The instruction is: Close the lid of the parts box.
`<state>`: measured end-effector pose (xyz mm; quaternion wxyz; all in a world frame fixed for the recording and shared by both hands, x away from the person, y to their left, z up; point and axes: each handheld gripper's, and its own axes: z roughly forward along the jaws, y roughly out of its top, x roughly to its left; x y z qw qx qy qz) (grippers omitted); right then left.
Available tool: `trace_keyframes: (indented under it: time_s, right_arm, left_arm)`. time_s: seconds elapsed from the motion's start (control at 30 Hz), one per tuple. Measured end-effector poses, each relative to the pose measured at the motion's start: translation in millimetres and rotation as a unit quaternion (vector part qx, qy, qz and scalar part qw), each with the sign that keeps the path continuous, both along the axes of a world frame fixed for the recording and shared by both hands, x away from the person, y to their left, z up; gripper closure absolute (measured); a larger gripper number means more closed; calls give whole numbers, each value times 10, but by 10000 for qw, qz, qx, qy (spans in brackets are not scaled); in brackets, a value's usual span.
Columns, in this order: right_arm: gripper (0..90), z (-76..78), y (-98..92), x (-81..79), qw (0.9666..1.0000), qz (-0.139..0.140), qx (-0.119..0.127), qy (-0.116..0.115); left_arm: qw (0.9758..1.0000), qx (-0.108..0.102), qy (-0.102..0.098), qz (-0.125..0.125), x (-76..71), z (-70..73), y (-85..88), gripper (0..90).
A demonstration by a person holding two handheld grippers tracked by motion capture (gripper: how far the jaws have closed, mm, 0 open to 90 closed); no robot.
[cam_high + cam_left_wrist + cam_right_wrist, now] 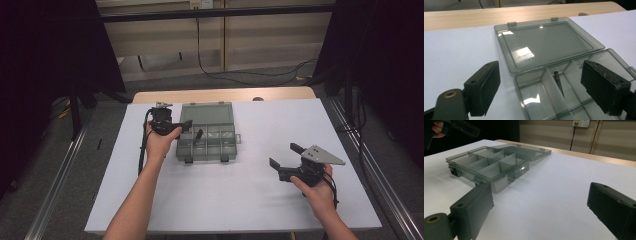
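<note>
Progress: since the box lies open with its lid flat behind it, opening looks done; any filling or closing remains.
Box: middle of the surface, toward its far edge.
Contents: one dark pin in a middle compartment; the others look empty.
Left hand-held gripper: jaws apart, empty, over the box.
Right hand-held gripper: jaws wide, empty, well apart.

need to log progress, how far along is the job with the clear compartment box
Done: the smoky clear plastic compartment box lies open, its lid flat on the white table, and a small dark bit lies in one compartment. In hand: nothing; the left gripper hovers open over the box, the right gripper waits open, apart from it. Left: probably closing the lid, though that is a guess.
</note>
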<state>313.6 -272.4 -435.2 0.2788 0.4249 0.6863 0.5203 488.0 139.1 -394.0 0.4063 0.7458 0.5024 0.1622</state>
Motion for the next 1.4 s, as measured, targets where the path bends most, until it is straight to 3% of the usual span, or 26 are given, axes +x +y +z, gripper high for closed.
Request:
trace_keyframes:
  time_s: [0.7,0.83,1.4]
  right_arm:
    - [68,38,345,474,9994,-70,-195,264]
    - [59,37,386,566,9988,-92,-353,330]
    - [63,-9,479,884,9980,-279,-251,499]
  left_arm:
    - [9999,28,-27,99,79,-52,189,136]
    - [10000,23,-17,91,97,-71,204,136]
    - [9998,50,-12,174,179,-97,293,132]
